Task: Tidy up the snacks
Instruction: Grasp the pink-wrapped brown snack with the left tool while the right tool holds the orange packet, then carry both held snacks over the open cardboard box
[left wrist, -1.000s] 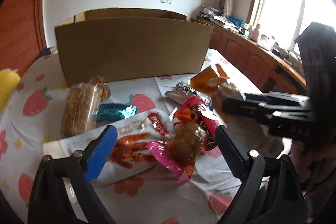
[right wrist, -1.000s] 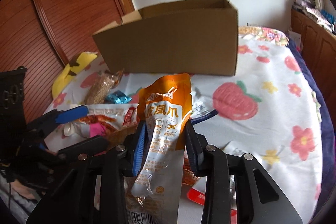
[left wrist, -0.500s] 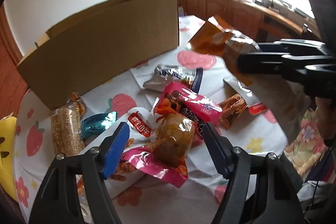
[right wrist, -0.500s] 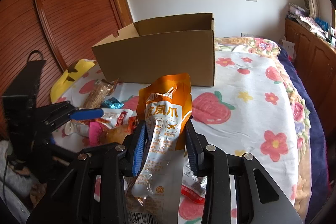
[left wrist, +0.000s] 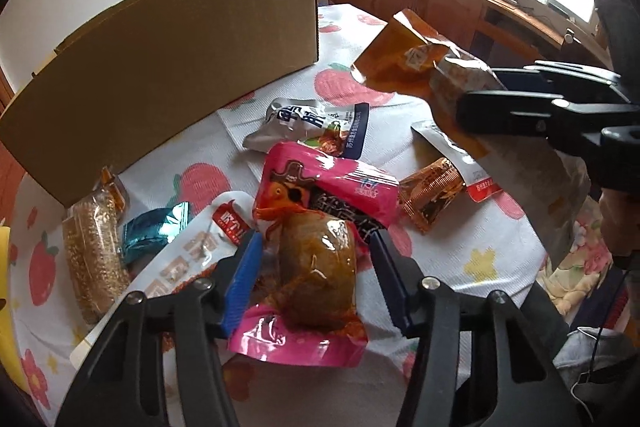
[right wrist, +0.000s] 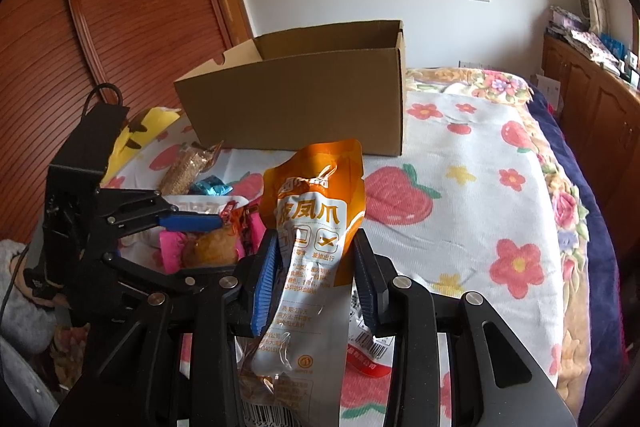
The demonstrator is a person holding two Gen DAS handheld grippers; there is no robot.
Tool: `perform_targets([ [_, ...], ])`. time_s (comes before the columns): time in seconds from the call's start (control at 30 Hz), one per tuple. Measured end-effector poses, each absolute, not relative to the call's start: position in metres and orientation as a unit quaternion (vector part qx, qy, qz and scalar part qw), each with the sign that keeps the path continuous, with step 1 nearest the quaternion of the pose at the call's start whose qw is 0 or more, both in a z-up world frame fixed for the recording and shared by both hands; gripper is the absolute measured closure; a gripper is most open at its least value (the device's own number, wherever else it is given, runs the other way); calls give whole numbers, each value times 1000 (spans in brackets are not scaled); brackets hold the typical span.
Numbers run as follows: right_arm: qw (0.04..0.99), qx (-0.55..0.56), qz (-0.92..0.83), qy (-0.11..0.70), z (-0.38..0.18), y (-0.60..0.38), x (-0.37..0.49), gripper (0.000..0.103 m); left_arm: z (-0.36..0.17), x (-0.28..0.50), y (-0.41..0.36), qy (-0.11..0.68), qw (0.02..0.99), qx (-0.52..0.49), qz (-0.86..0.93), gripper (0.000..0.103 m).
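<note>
Left gripper (left wrist: 316, 269) is closing its jaws around the pink snack pouch (left wrist: 320, 227), in front of the cardboard box (left wrist: 168, 67); the pads are not yet pressing. Right gripper (right wrist: 316, 279), before the box's right end, clamps the orange snack packet (right wrist: 316, 211) upright, off the bedspread (right wrist: 480, 227)
</note>
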State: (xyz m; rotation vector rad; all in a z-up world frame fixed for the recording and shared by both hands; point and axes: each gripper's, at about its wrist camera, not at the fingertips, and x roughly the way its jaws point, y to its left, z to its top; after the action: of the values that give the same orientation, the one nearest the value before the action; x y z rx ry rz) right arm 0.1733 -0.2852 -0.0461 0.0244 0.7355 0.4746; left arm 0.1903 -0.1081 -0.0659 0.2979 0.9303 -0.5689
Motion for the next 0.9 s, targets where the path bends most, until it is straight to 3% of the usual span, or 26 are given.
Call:
perform_targets([
  [0.07, 904, 13, 230, 359, -48, -285, 174, 68, -69, 192, -107, 445, 842, 138, -270, 58],
  [0.3, 904, 14, 230, 360, -47, -285, 173, 68, -70, 183, -102, 432, 854, 112, -268, 65],
  [0.9, 918, 1, 231, 322, -5, -277, 174, 68, 14, 183, -65, 320, 915, 49, -240, 65],
])
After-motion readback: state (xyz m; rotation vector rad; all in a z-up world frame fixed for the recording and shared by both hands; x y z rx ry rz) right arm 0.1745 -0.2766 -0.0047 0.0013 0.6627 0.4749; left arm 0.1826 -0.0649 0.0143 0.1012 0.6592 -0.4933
